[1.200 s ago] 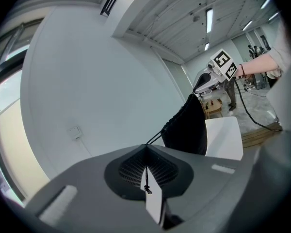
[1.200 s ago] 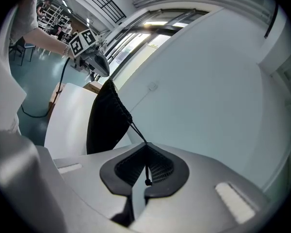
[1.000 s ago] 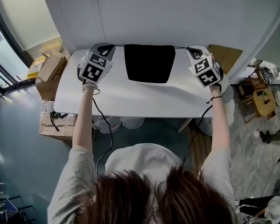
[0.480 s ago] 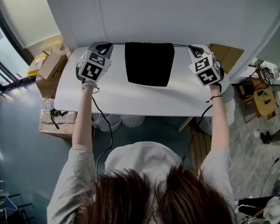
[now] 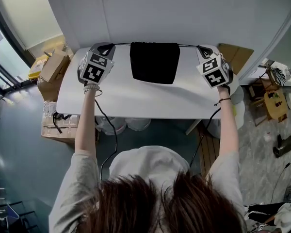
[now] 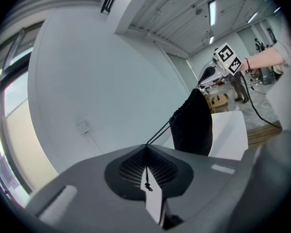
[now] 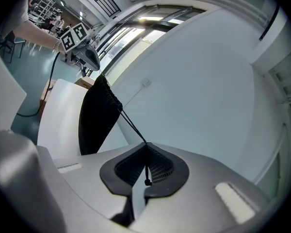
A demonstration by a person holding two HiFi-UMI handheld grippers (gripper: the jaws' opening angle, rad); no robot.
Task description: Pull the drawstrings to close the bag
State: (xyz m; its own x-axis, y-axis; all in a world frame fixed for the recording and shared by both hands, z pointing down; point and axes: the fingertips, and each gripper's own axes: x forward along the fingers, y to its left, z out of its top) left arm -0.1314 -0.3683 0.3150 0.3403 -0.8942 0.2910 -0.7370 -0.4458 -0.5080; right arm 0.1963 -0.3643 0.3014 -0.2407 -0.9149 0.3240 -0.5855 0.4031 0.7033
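- My left claw (image 5: 105,46) is clamped tight on the left drawstring (image 5: 121,44). In the left gripper view the jaws meet on the cord, and its knotted end (image 6: 146,186) hangs behind the pads.
- Compared with a second ago, this claw sits slightly further out toward the left edge of the table (image 5: 136,103). The cord from it to the bag runs straight and taut.
- The bag (image 5: 154,62) lies at the far middle of the table, strung between both claws and well apart from each. Its mouth edge is against the far side.
- Against the earliest head view, the bag reads a little narrower across the top and has shifted slightly toward the far edge. I judge the mouth is gathering but not fully cinched, since it remains a broad band.
- The right drawstring (image 5: 188,45) is also straight and tight.
- My right claw (image 5: 202,48) is pinched shut on that cord. The right gripper view shows its knot (image 7: 147,182) just behind the closed pads. This claw sits about where it was before.
- Judgement: the closing pull is under way, and more outward travel is needed, mostly from whichever side has room.
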